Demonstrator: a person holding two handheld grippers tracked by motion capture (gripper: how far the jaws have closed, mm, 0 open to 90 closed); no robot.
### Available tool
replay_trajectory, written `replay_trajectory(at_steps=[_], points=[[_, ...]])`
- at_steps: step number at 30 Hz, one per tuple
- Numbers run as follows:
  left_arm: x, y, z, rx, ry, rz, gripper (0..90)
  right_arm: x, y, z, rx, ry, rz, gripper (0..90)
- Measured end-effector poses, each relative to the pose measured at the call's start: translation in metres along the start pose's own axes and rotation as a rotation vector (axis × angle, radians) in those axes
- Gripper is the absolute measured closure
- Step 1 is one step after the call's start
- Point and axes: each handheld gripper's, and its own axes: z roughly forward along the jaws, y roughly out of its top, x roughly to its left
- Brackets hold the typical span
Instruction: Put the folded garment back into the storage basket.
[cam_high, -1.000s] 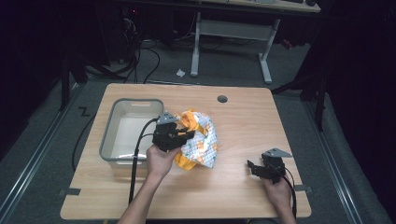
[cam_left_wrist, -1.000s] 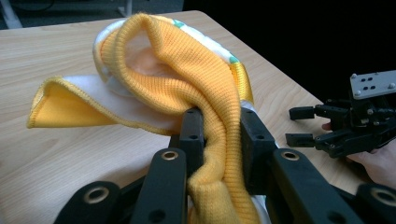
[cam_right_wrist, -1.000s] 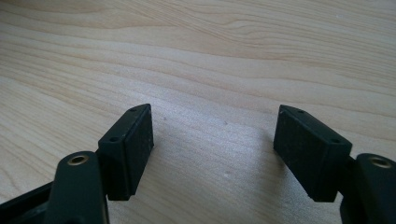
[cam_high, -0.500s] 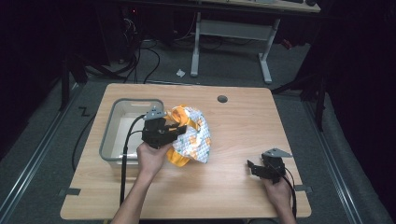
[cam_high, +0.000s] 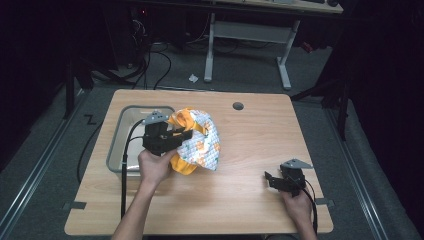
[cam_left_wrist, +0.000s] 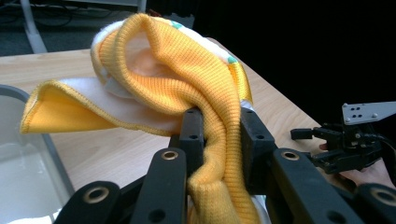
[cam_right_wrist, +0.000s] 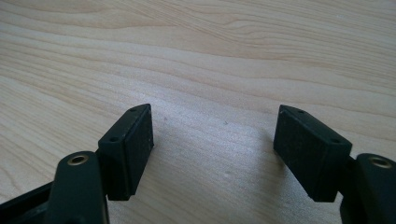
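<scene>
- Dark room; grey floor with loose cables and a white-legged desk frame beyond the far edge of the work surface.
- Light wooden table, a round cable hole near its far edge, well ahead of both grippers.
- Clear plastic tub at the table's left side, directly under and to the left of the left gripper; its grey rim and pale floor show low left in the left gripper view.
- Orange and white patterned garment, bunched, hanging just to the right of the left gripper and above the tabletop beside the tub. In the left gripper view the orange ribbed band runs down between the jaws; white lining and orange hem fan out to the left.
- Left gripper: jaws clamped tight on the ribbed band of the garment, hand gripping from below.
- Right gripper: near the table's front right corner, well apart from the garment, low over bare wood. Jaws spread wide with nothing between them.
</scene>
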Motion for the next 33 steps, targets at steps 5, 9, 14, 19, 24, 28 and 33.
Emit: replay_trajectory(at_steps=[5,9,14,19,24,28,33], points=[[0.004,0.002,-0.006,-0.010,0.007,-0.007,74.4,0.000,0.000,0.000,0.000,0.000,0.000,28.9],[0.008,0.003,-0.010,-0.013,0.015,-0.005,74.4,0.000,0.000,0.000,0.000,-0.001,0.000,28.9],[0.013,0.003,-0.016,-0.024,0.021,-0.010,74.4,0.000,0.000,0.000,0.000,0.000,0.000,28.9],[0.018,0.004,-0.023,-0.027,0.039,-0.010,74.4,0.000,0.000,0.000,0.000,0.000,0.000,28.9],[0.022,0.004,-0.033,-0.035,0.057,-0.011,74.4,0.000,0.000,0.000,0.000,-0.001,-0.001,28.9],[0.026,0.004,-0.039,-0.040,0.070,-0.011,74.4,0.000,0.000,0.000,0.000,0.000,-0.001,28.9],[0.031,0.003,-0.045,-0.036,0.091,-0.006,74.4,0.000,0.000,0.000,0.000,-0.001,0.000,28.9]])
